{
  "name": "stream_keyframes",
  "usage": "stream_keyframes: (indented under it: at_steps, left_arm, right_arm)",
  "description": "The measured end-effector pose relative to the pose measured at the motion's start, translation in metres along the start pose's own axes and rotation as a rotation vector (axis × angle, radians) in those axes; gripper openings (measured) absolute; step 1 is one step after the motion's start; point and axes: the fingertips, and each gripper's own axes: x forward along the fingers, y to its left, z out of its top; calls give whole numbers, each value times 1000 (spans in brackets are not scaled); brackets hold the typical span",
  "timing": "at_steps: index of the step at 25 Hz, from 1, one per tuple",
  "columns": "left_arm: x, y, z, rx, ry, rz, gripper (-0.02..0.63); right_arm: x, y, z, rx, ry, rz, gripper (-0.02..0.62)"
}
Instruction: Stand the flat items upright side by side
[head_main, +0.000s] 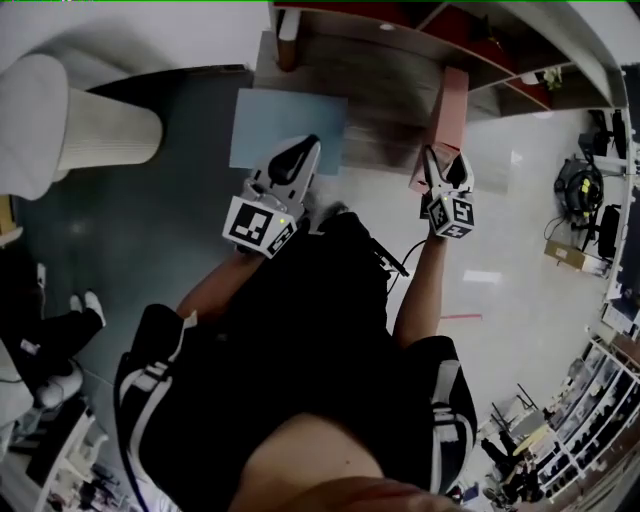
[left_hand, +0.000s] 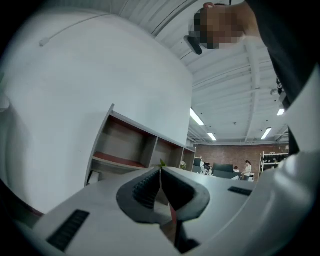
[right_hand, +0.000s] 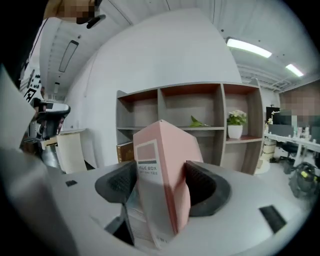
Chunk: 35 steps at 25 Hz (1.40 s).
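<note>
Clasping a pink box marked "FILE BOX": right tongs — left tongs clenched.

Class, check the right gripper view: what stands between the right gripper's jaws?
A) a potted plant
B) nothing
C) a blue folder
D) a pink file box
D: the pink file box sits clamped between the jaws of the right gripper.
</note>
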Motion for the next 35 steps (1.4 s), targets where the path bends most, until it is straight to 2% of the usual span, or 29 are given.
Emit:
stream_keyframes:
  at_steps: [4, 7, 13, 25, 32, 35]
  left_arm:
    - [21, -12, -5, -25, 27, -52, 31]
    - [34, -18, -3, -3, 33, -70, 31]
    - [89, -25, -7, 13, 47, -59, 31]
    - [188, -50, -21, 23, 79, -28, 31]
    - [227, -62, -31, 28, 86, 24, 31]
    - [238, -69, -34, 30, 83, 49, 31]
  right_arm:
    - [-13, -41, -30, 74, 46, -74, 316]
    - [-15, -60, -34, 131, 32, -75, 311]
    - [11, -103, -34, 104, 56, 17, 310]
    - [73, -188, -10, 77, 76, 147, 311]
    - [105, -216, -1, 50, 74, 166, 311]
    - [111, -223, -1, 46, 73, 206, 316]
